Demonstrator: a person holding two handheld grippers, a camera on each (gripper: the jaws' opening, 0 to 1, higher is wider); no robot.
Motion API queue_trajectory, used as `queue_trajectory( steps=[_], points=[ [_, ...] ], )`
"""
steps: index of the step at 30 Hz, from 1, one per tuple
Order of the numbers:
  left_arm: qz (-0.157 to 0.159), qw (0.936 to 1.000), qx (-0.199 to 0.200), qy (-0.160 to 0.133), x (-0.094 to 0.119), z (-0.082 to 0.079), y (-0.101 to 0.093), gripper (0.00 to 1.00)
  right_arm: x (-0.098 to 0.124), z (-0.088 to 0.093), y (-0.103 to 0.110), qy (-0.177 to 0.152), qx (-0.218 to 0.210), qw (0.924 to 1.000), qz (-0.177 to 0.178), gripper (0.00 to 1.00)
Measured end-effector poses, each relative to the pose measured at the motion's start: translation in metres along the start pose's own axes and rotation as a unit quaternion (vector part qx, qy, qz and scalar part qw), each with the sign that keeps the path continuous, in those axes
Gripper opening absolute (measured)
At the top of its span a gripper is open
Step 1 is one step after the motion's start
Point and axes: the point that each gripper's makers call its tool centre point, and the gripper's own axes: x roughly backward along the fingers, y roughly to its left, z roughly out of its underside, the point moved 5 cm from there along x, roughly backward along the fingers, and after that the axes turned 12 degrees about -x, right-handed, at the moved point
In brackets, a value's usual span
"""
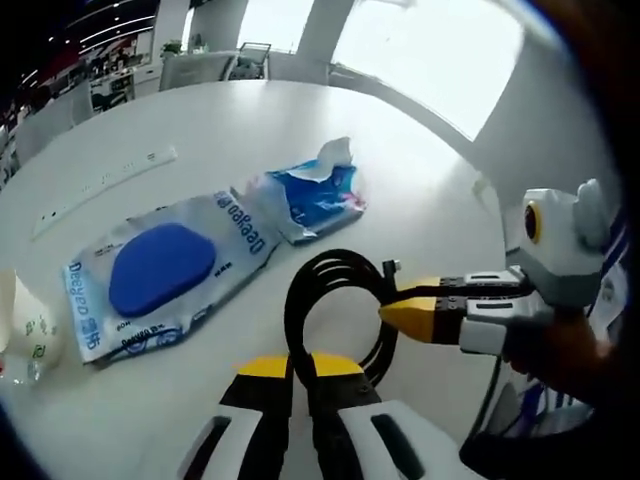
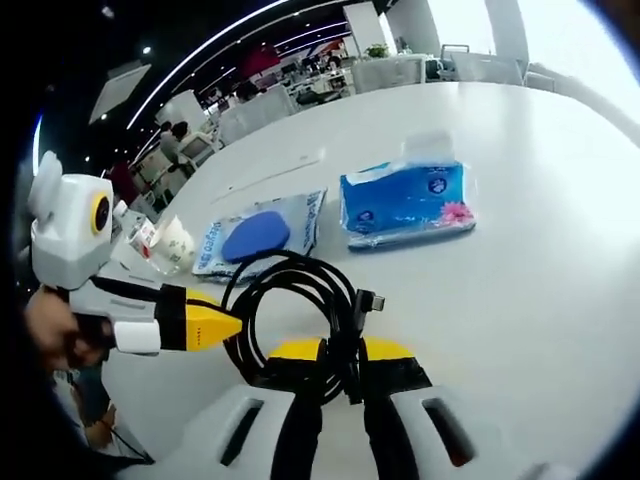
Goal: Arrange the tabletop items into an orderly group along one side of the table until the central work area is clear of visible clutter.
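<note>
Left gripper view looks along my left tongs (image 1: pixel 300 368), whose yellow tips sit nearly together at the near edge of a coiled black cable (image 1: pixel 338 312); I cannot tell from here whether they pinch a strand or merely touch it. My right tongs (image 1: pixel 408 313) come in from the right of this view, their tips closed onto the coil's far side just below its plug.

In the right gripper view the right tongs (image 2: pixel 342 352) are shut on the cable (image 2: pixel 300 300), with black strands passing between the tips and the plug (image 2: pixel 368 300) sticking out just beyond them. The left tongs (image 2: pixel 215 327) point in from the left and meet the coil's side, tips together.

The cable lies on the white surface (image 1: pixel 150 120), its loop roughly round, so no long axis matters; what matters is that both tongs already flank it from opposite sides. The right has the surer hold, I judge, so it should carry the coil.

Beyond the coil lie a flat wipes pack (image 1: pixel 165 272) with a blue lid and, just beside it, a blue tissue pack (image 1: pixel 315 198) with a tissue poking out. A small crumpled cup or bag (image 1: pixel 25 325) sits near the wipes. A strip (image 1: pixel 100 185) lies further back. I would take the cable toward those packs to form the group.
</note>
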Motion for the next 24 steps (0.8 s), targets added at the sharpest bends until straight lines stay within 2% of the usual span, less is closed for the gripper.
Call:
queue_trajectory(
  steps=[14,16,21,24],
  points=[
    [0.004,0.9994,0.030,0.018,-0.023,0.001,-0.001,0.03,-0.014,-0.003,-0.013,0.015,0.038,0.9990,0.015,0.08],
    [0.002,0.9997,0.023,0.014,-0.025,0.000,-0.001,0.03,-0.017,-0.004,-0.015,0.015,0.044,0.9988,0.017,0.08],
    [0.002,0.9994,0.026,0.023,-0.029,0.003,0.000,0.04,-0.023,-0.003,-0.017,0.021,0.047,0.9985,0.018,0.08],
    [-0.001,0.9997,0.014,0.022,-0.031,0.004,-0.001,0.05,-0.024,-0.004,-0.017,0.023,0.065,0.9974,0.023,0.09]
  ],
)
